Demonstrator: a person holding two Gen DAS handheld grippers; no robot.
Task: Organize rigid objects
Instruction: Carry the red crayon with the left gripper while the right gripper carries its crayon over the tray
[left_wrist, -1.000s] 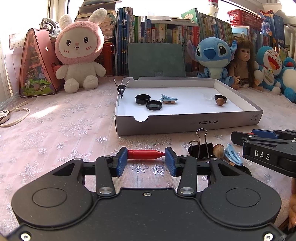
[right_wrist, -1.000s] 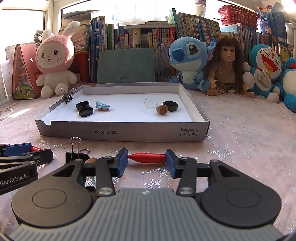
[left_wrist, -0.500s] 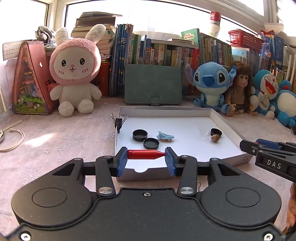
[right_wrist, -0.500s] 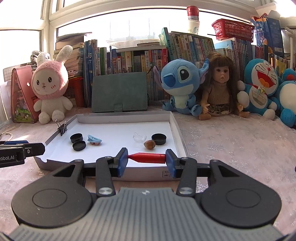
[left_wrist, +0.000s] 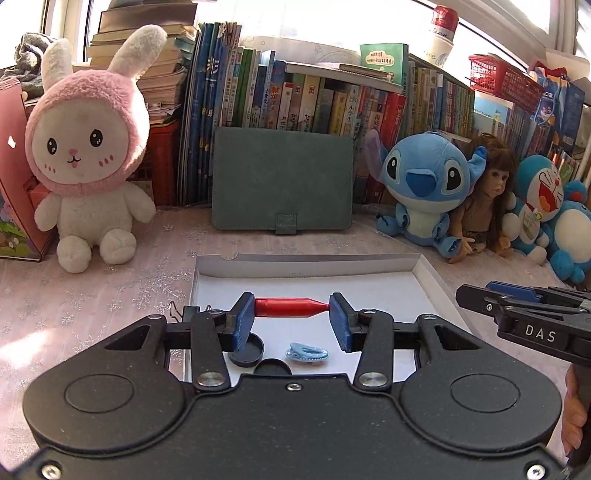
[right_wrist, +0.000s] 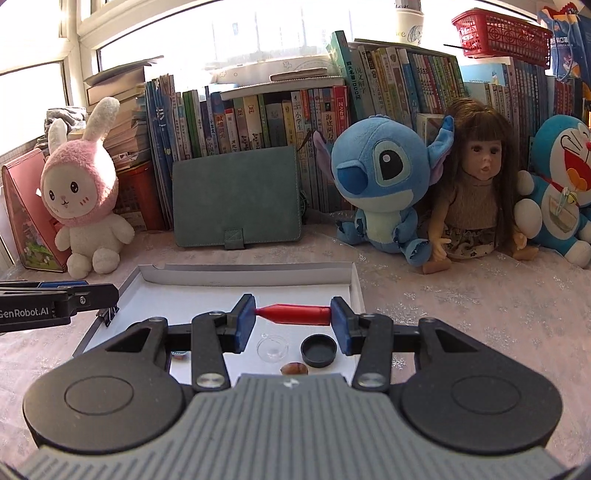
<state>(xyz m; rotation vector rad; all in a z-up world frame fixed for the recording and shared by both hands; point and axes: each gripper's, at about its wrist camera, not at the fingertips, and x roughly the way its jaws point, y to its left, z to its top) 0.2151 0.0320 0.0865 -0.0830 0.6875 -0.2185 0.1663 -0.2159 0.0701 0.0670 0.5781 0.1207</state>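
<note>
My left gripper (left_wrist: 291, 309) is shut on a red tapered plastic piece (left_wrist: 284, 307), held crosswise between its blue pads above the near left part of a shallow white cardboard tray (left_wrist: 314, 271). Over the tray's right part (right_wrist: 251, 275), my right gripper (right_wrist: 293, 314) is shut on a second red tapered piece (right_wrist: 299, 314). On the tray floor lie black caps (left_wrist: 245, 349), a blue hair clip (left_wrist: 306, 350), a clear cap (right_wrist: 273, 349), another black cap (right_wrist: 318, 350) and a brown nut (right_wrist: 294, 368). A black binder clip (right_wrist: 108, 315) grips the left wall.
Plush toys, a doll (right_wrist: 476, 192), a green case (left_wrist: 282, 192) and rows of books line the back of the table. A pink rabbit plush (left_wrist: 88, 147) and a red triangular box stand at the back left. A person's fingers show at the right edge of the left wrist view.
Both grippers have risen and moved forward from the table in front of the tray to above it, each still holding its red piece. The loose items before the tray have left view.
</note>
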